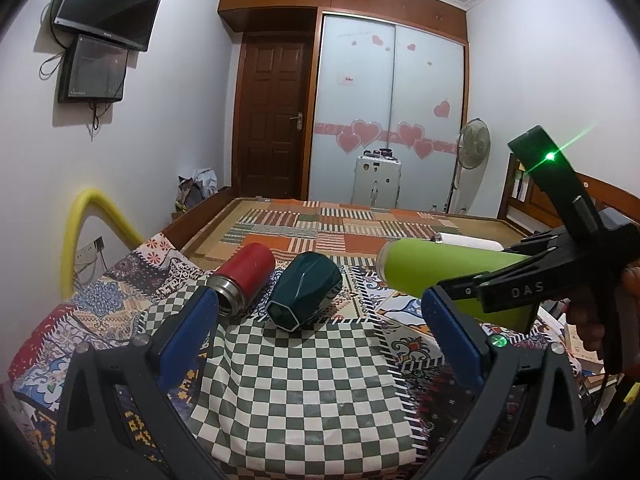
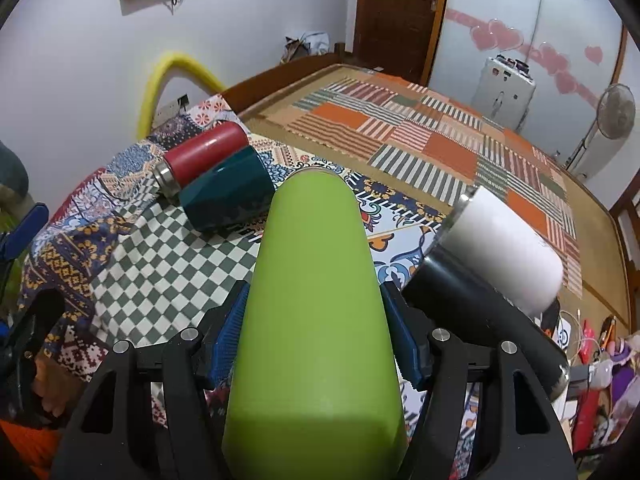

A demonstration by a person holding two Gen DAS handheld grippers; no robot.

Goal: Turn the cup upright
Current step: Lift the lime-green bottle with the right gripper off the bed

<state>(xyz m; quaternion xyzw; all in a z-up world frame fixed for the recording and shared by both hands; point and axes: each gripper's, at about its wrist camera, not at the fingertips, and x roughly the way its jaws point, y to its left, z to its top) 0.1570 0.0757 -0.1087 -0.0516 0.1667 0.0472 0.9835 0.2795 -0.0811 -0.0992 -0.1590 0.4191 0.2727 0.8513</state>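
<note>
right gripper (image 2: 316,344) clamped on the green cup (image 2: 316,300); blue pads (image 2: 230,344) pressed against both sides of its body. cup held off the bed, lying roughly horizontal along the fingers, its far end pointing away from the camera. in the left wrist view the same green cup (image 1: 448,276) sits in the air at right, above the patterned cloth (image 1: 120,292), with the right gripper (image 1: 460,296) closed around it and a hand (image 1: 596,312) on the handle.

left gripper (image 1: 320,332) empty, fingers wide apart, hovering over the green-and-white checked cloth (image 1: 304,380).

on the cloths, two more cups on their sides: red cup (image 1: 244,276) with its steel rim facing the camera, and dark teal faceted cup (image 1: 302,290) just to its right, close beside it; contact cannot be judged.

right wrist view: a white cup with black base (image 2: 496,264) lies on its side just right of the green one.
</note>
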